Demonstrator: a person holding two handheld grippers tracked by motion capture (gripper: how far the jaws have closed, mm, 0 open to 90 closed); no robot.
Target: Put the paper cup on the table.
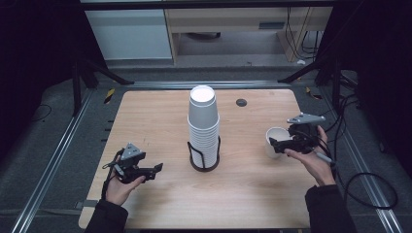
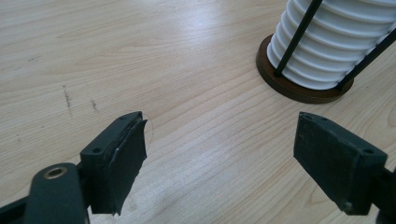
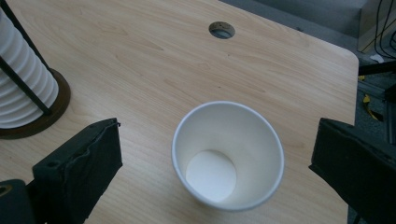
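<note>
The right claw [image 3: 219, 172] stands wide apart with a single white paper cup [image 3: 228, 156] upright between its jaws, mouth up, and clear desk shows on both sides of the cup, so neither pad seems to touch it. In the high view this claw [image 1: 281, 144] sits at the right of the desk [image 1: 155, 121], with the cup [image 1: 275, 140] at its left tip.

The main risk here is judged from that loose bracket. If the jaws close off-centre, one pad would meet the thin wall first and push the cup sideways or tip it. If they close hard, the soft rim could buckle into an oval. If the claw drifts while this open, a jaw could knock the cup over.

The left claw [image 2: 219, 168] is also spread wide and holds nothing, hovering over bare wood near the left edge of the desk [image 1: 158, 169].

Between the two, at mid-desk, a tall stack of paper cups [image 1: 203, 124] stands upside down in a black wire holder [image 1: 204, 158] on a dark round base [image 2: 299, 88]. A careless swing from either hand could strike that tower and make it lean. Farther off lies a round cable hole [image 1: 241, 102].
</note>
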